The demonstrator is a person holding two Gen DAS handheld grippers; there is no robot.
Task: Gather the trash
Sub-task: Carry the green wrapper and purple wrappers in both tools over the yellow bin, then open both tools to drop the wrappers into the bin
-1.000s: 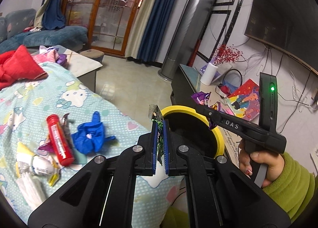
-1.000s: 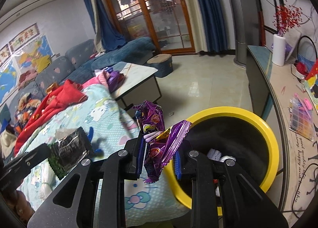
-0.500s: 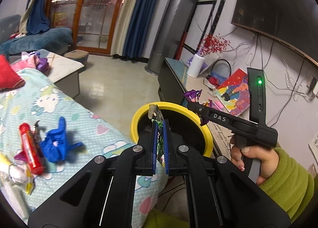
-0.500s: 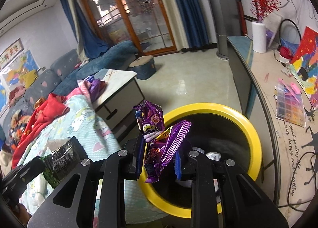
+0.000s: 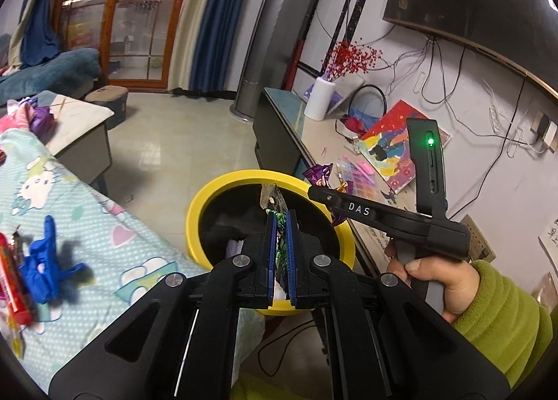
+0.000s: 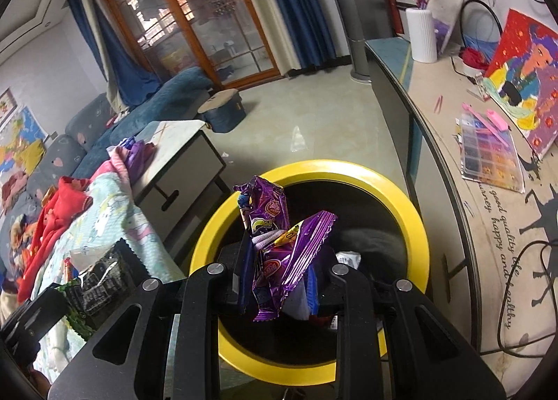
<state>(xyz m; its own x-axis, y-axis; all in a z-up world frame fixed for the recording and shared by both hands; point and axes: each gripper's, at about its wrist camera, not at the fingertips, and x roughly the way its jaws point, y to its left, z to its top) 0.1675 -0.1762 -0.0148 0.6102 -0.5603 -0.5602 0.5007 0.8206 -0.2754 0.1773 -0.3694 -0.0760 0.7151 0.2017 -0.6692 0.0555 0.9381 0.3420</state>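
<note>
left claw (image 5: 281, 225) clamped on green-black wrapper (image 5: 276, 211) | right claw (image 6: 279, 260) gripping purple wrapper (image 6: 279, 243) | both over yellow-rimmed bin (image 6: 415, 225)

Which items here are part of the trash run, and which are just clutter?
In the job:
- purple wrapper, clamped in the right gripper
- green-black wrapper, clamped in the left gripper
- yellow-rimmed bin
- red tube, blue glove, likely next

Lying about:
- white vase
- painting
- bead box
</note>
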